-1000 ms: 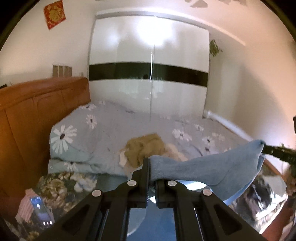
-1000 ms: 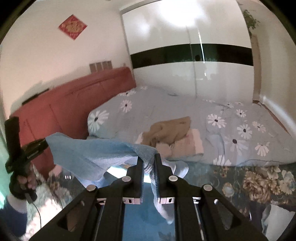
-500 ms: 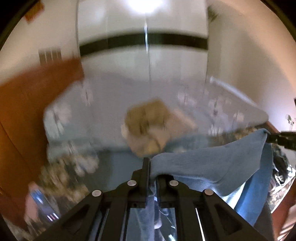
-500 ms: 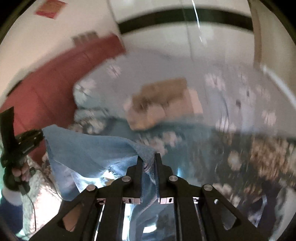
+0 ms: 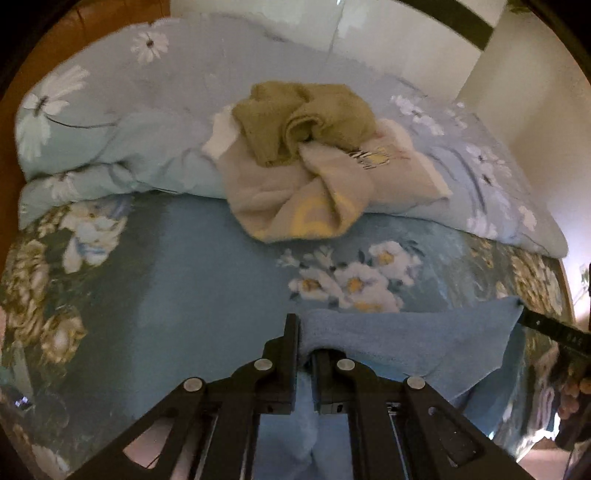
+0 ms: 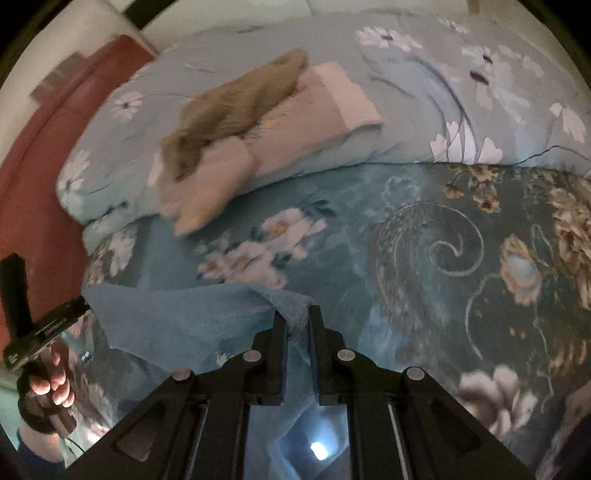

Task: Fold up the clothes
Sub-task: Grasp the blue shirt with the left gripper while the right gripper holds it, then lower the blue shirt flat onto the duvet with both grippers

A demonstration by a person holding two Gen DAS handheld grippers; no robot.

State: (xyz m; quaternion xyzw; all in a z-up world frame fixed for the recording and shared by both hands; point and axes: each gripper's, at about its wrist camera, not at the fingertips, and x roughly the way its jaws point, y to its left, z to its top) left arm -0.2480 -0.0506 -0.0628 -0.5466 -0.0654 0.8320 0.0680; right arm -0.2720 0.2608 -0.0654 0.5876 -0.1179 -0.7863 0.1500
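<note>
A light blue cloth (image 5: 406, 332) hangs stretched between both grippers above the bed. My left gripper (image 5: 304, 332) is shut on one corner of it. My right gripper (image 6: 295, 314) is shut on the other corner (image 6: 192, 314). Each gripper also shows at the edge of the other's view: the right gripper in the left wrist view (image 5: 546, 325), the left gripper in the right wrist view (image 6: 55, 321). A pile of other clothes, an olive-brown one (image 5: 306, 114) on a beige one (image 5: 314, 192), lies further back on the bed.
The bed has a dark blue floral sheet (image 5: 184, 277) in front and a light blue daisy quilt (image 5: 110, 110) behind. A red-brown headboard (image 6: 33, 166) stands at the left. A white wardrobe with a black band (image 5: 443, 22) is at the back.
Both grippers have tilted down and lowered toward the bed, carrying the blue cloth with them. The view has gone from the wardrobe and wall to the sheet.
</note>
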